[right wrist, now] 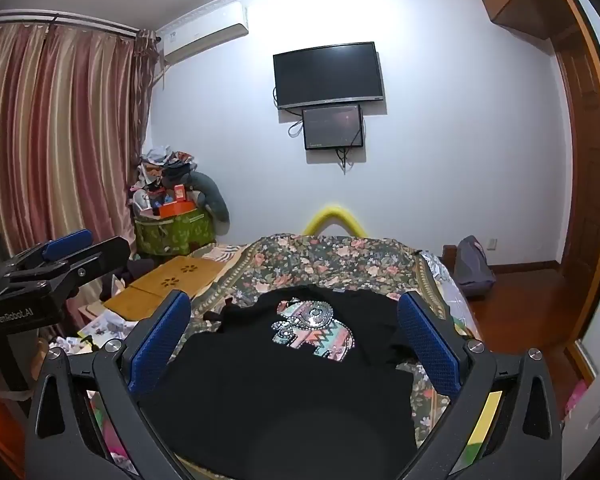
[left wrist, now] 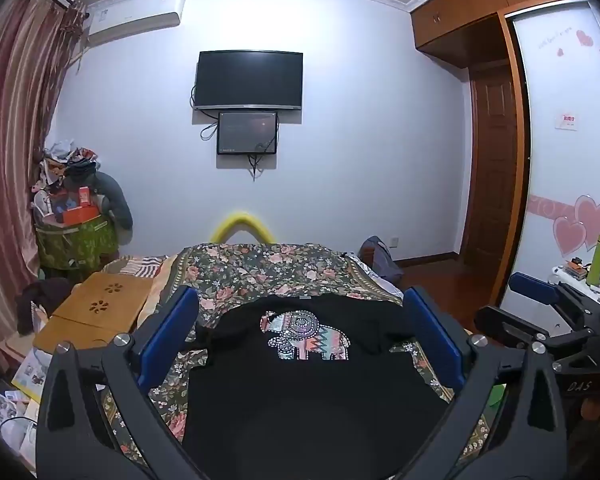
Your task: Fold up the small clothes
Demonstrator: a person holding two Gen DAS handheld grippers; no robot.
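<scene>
Here the left gripper [left wrist: 300, 332] hangs with its blue pads [left wrist: 168, 336] spread wide, nothing between them but air, and the right gripper [right wrist: 296, 336] stands the same way, wide apart and empty. Just below and ahead of both lies the shirt [left wrist: 300, 384], black, front up, with an elephant print [left wrist: 306, 336] facing the cameras. Its near hem runs under the fingers and out of view; its collar edge is the far one. In the left wrist view a sleeve pokes out past the left pad, rumpled, and the other sleeve reaches toward the right pad. The shirt rests on a floral bedspread [left wrist: 260, 268], which shows bare on every side of it, with the widest free strip beyond the collar up to the bed's far edge. To the left of the left gripper a wooden lap table [left wrist: 96, 312] sits on the bed, well apart from the shirt. Off to its right, the right gripper's arm shows at the frame edge, close alongside. Beyond the bed's right edge is open floor [right wrist: 532, 300]; past the foot, a white wall with a TV [left wrist: 249, 80].
</scene>
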